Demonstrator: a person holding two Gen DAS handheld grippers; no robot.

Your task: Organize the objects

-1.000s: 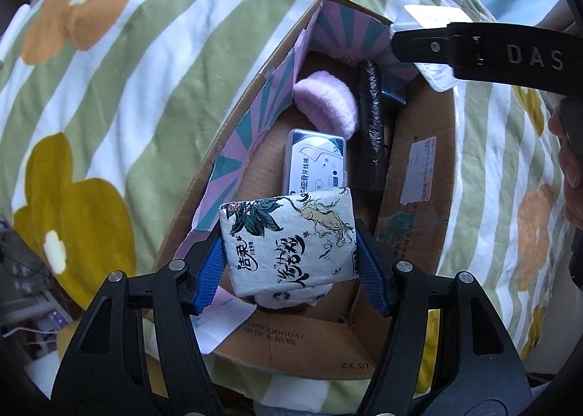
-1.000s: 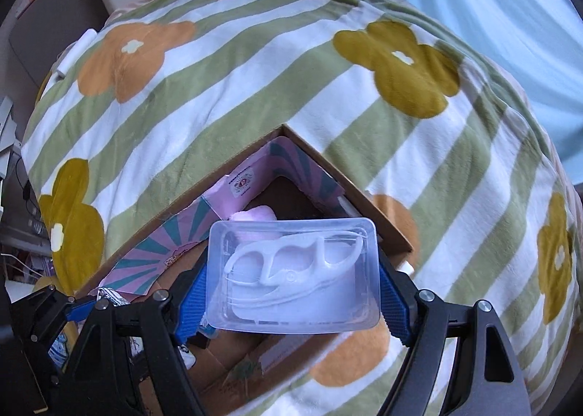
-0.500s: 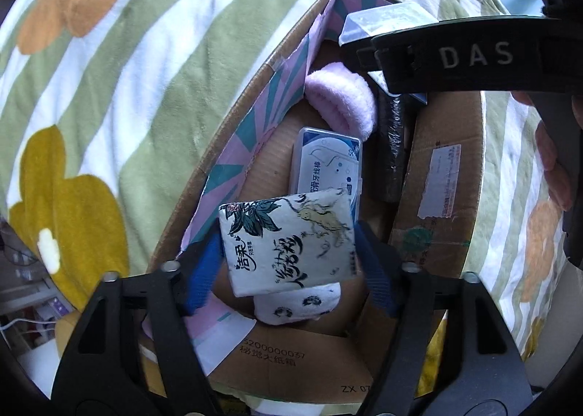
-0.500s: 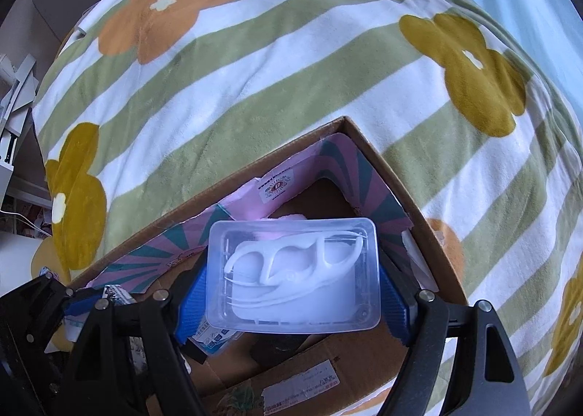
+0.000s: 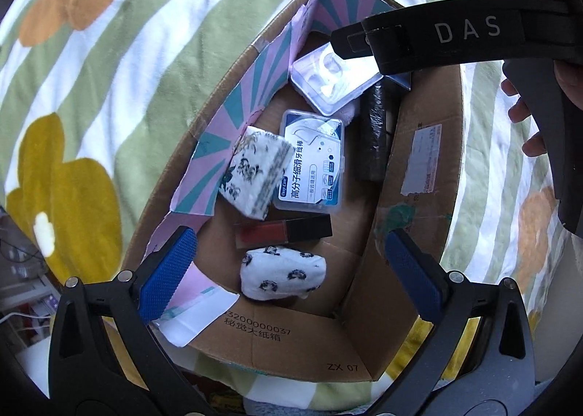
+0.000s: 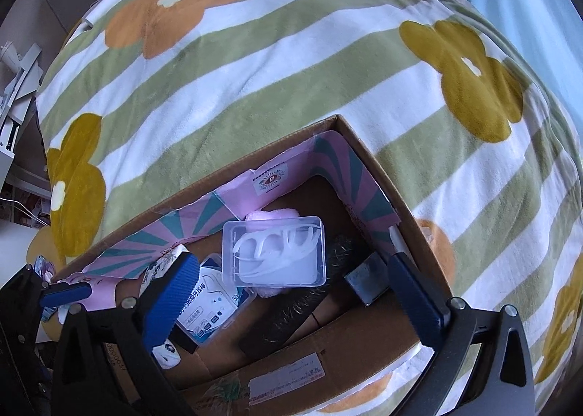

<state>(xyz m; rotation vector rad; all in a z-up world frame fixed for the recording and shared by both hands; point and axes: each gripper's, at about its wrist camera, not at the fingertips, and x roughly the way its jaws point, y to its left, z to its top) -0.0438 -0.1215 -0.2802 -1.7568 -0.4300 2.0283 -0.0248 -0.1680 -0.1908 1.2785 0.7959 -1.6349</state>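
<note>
An open cardboard box lies on a flowered blanket. Inside it, a printed tissue pack leans on the pink-lined wall beside a labelled floss box. Nearer to me lie a red lip-gloss tube and a small white printed pouch. My left gripper hangs open above them, holding nothing. A clear box of white floss picks rests on a pink puff at the far end. My right gripper is open over it, holding nothing.
A dark wrapped roll and a small grey packet lie along the box's right side. The striped flowered blanket surrounds the box. Shelves and clutter stand past the bed's left edge. A hand shows at the right.
Both grippers opened. The tissue pack dropped from the left gripper into the box against the wall. The clear floss-pick box left the right gripper and landed on the pink puff.
</note>
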